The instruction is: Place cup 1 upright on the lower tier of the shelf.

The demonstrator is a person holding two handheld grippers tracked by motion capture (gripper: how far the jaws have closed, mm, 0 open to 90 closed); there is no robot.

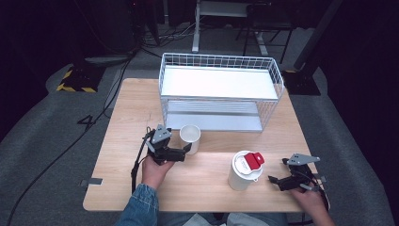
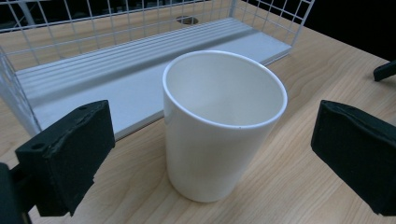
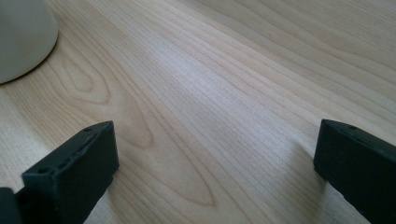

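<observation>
Table [image 1: 141, 108]: light wood top, standing on grey carpet, with dark floor and cables beyond its far edge.

Wire rack [image 1: 221, 92]: white, two-tiered, at the far middle of the table; a white shelf panel above and a ribbed white panel at the base. In the left gripper view its base panel [image 2: 116, 79] lies just behind the cup, with mesh walls rising around it.

Open cup [image 1: 190, 138]: white, upright, no lid, standing on the table just in front of the rack's lower left part. In the left gripper view the same cup [image 2: 219, 126] sits between the two black jaws, its interior looking empty, neither jaw touching its wall.

Lidded cup [image 1: 244, 170]: white, upright, with a white lid carrying a red tab; it stands toward the near right of the table, well apart from the open cup. A pale curved edge at the upper left of the right gripper view may be its base [image 3: 23, 37].

Left gripper [image 1: 187, 149]: held in the person's left hand [image 1: 155, 169], denim sleeve behind; jaws spread wide, reaching toward the open cup's near side, nothing grasped.

Right gripper [image 1: 274, 181]: held in the person's right hand [image 1: 313, 197] at the near right edge of the table, beside the lidded cup and apart from it; jaws spread wide over bare wood, nothing grasped.
</observation>
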